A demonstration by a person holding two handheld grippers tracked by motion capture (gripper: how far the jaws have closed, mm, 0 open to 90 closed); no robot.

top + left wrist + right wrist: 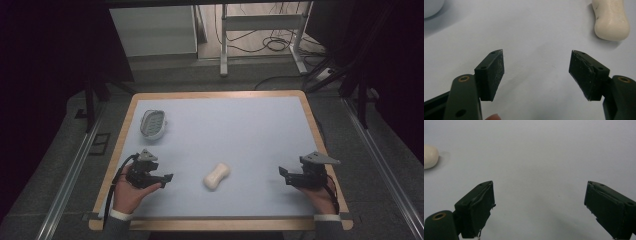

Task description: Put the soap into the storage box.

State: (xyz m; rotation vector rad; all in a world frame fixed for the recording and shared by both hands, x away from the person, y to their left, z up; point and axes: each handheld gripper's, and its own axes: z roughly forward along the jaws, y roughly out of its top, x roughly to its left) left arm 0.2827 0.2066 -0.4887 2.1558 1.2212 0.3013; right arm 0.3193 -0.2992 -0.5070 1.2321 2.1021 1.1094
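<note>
Even overhead light falls on the pale blue tabletop [240, 130] while the room around it drops into near-black at left and right. Shadows are soft: a faint one lies beside the cream bar of soap [216, 175]. In both gripper views the black claw pads sit dark and slightly soft in the near foreground, the surface beyond evenly lit, without glare, dimming toward the corners.

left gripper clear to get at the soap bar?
Probably yes. The left gripper is open and points toward the soap bar, with bare table between them. The soap dish sits off to the side.
</note>
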